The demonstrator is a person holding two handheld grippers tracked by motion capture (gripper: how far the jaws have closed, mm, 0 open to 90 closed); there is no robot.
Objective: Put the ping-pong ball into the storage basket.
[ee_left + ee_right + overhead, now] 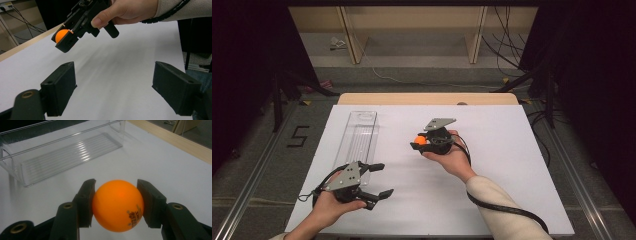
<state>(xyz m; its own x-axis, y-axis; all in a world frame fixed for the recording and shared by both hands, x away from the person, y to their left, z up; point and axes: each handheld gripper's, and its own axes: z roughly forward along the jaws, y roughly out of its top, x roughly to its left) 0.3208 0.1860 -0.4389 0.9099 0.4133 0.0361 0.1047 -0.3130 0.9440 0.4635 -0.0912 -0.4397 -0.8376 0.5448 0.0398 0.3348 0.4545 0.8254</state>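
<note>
An orange table-tennis ball (117, 205) with dark print sits squeezed between the two black pads of my right gripper (116, 203), which is shut on it. In the high view that right gripper (421, 142) hovers over the middle of the white board with the ball (419, 140) at its tip. The left gripper view catches the same ball (62, 35) from the side, held above the board. My left gripper (379, 181) rests at the board's near left, jaws spread wide and empty; its pads (60, 85) frame bare white surface.
A clear ribbed plastic tray (357, 137) lies lengthwise on the left part of the white board (492, 165), just beyond the left gripper; it looks empty (62, 157). A wooden table edge (427, 98) runs behind the board. Cables and shelf legs stand on the floor beyond.
</note>
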